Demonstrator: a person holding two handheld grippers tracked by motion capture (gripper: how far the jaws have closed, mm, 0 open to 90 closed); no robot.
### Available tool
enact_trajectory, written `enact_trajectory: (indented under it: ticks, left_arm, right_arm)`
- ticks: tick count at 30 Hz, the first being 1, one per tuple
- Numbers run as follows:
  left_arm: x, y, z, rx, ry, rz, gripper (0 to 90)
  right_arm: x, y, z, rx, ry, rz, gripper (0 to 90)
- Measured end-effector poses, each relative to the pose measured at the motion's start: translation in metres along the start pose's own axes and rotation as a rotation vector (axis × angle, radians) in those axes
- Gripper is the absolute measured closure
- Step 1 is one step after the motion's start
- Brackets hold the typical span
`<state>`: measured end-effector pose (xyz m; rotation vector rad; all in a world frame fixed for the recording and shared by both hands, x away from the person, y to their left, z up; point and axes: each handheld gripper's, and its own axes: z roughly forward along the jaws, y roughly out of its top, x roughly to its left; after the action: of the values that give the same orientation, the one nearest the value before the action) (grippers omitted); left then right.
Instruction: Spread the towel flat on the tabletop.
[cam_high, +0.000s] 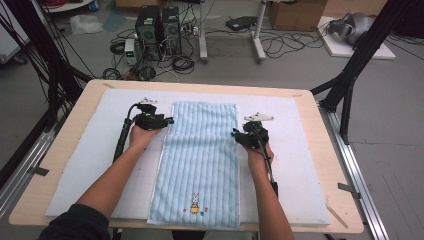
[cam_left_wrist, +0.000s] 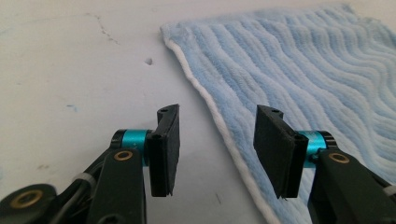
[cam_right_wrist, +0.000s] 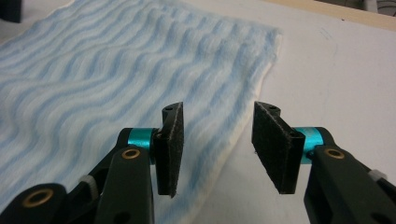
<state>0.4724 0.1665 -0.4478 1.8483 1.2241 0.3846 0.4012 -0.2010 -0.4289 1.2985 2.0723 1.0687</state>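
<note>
Jaws of both grippers gape astride the flat, blue-striped towel's (cam_high: 200, 160) edges.

The tool (cam_left_wrist: 217, 149) is seen from behind, its two black jaws rising from the bottom edge and standing apart with a clear gap between them. Nothing is gripped between the ribbed pads (cam_left_wrist: 167, 149). A teal collar (cam_left_wrist: 133, 138) is seen behind each jaw, and brass rivets (cam_left_wrist: 123, 155) are set in the black arms. A light blue towel (cam_left_wrist: 299, 70) with wavy ribs is spread flat on the white tabletop (cam_left_wrist: 74, 70). Its white-hemmed edge (cam_left_wrist: 219, 126) runs down through the gap, so that the left jaw is placed over bare tabletop and the right jaw over the towel. The towel's corner (cam_left_wrist: 164, 31) is seen at the upper middle. Small dark marks (cam_left_wrist: 149, 60) are scattered on the tabletop.
</note>
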Motion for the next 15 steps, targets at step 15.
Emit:
enact_trajectory:
  ticks: [15]
  left_arm:
    - [0.005,0.011,0.019,0.000,0.125,0.035,84.2]
  right_arm:
    - [0.008,-0.021,-0.016,0.007,0.027,0.037,51.8]
